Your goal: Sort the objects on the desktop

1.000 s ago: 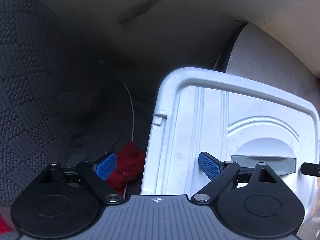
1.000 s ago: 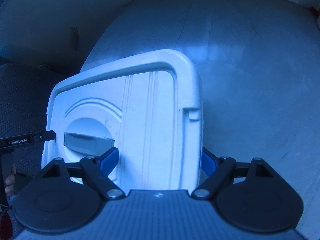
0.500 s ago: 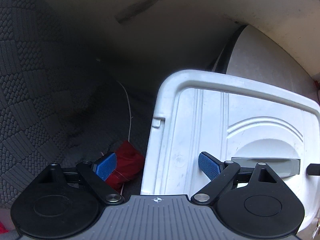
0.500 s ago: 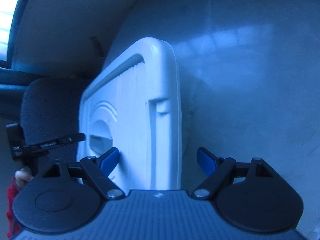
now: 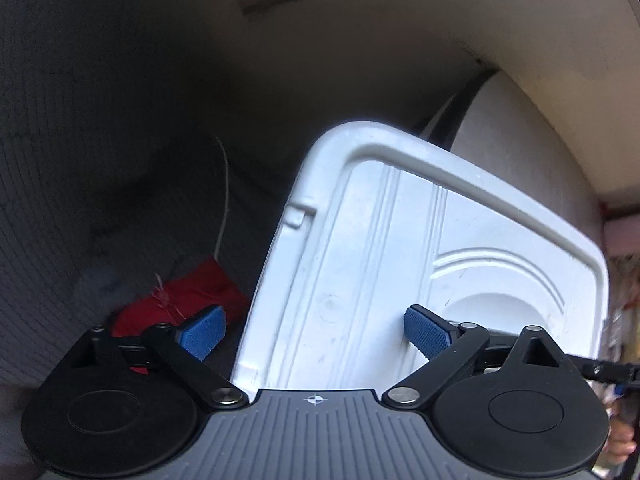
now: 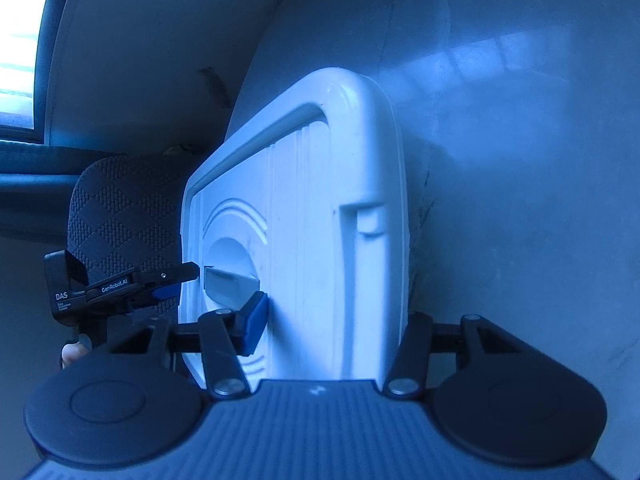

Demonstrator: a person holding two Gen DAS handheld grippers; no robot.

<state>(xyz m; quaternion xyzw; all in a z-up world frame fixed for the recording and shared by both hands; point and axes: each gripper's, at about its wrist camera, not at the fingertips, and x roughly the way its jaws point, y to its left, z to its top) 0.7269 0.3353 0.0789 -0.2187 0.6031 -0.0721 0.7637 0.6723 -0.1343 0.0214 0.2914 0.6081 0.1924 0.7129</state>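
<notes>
Both grippers at the edges of a white plastic lid stood up on a grey table.

Nearest in the right wrist view, the right gripper [image 6: 334,326] is clamped across the lid [image 6: 304,240], its left pad flat on the ribbed face, its other finger hidden behind the rim. In the left wrist view the left gripper [image 5: 316,330] is spread wide, straddling the lid's left edge without pressing it. A red cloth [image 5: 180,300] lies just left of it, on what seems a dark patterned seat [image 5: 80,160]. Beyond the lid the table [image 6: 520,120] rises, then a pale wall [image 5: 400,40].
</notes>
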